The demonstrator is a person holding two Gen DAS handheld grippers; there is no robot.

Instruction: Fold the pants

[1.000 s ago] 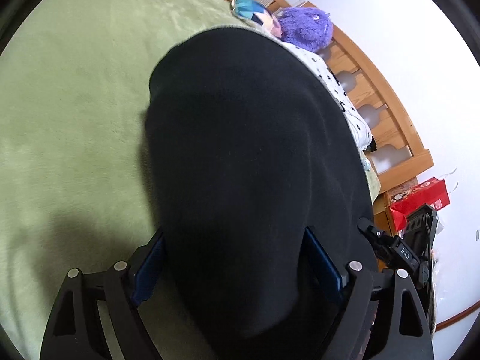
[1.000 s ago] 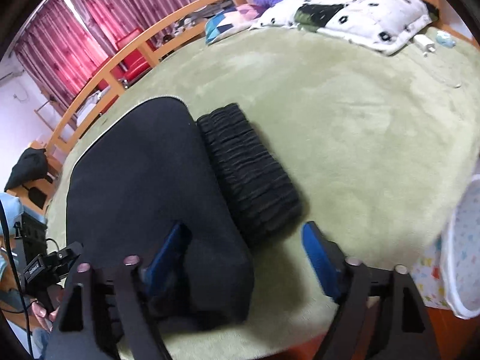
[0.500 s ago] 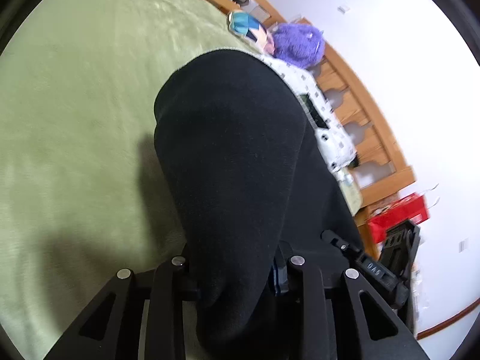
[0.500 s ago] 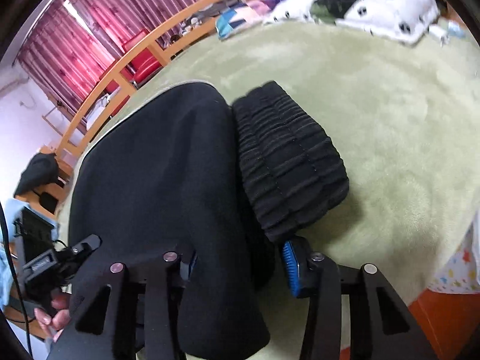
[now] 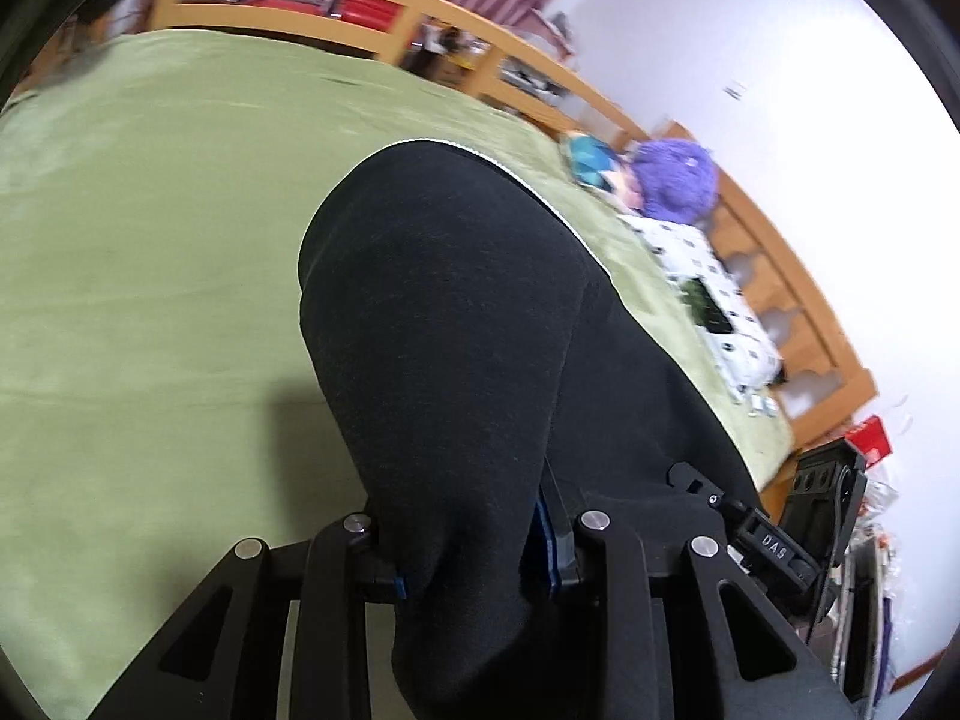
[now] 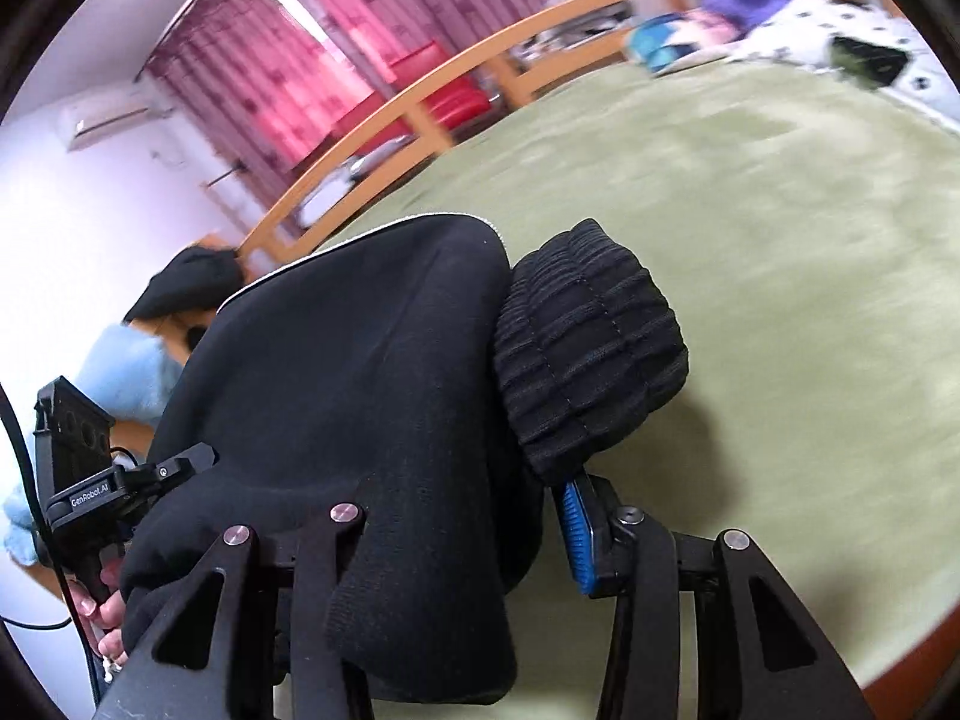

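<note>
Black pants point(image 5: 468, 324) bunched over green blanket point(image 5: 150, 300), left gripper point(image 5: 468, 570) clamped on them, right gripper point(image 6: 462, 534) too, ribbed waistband point(image 6: 588, 360) beside its right finger.

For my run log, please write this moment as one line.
step: fold pants | left gripper: shut on black pants | right gripper: shut on black pants | surface: green blanket

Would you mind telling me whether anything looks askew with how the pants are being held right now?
Nothing stands out. The black pants are bunched in the left gripper and in the right gripper. Their ribbed waistband bulges out beside the right gripper, above the green blanket.
</note>
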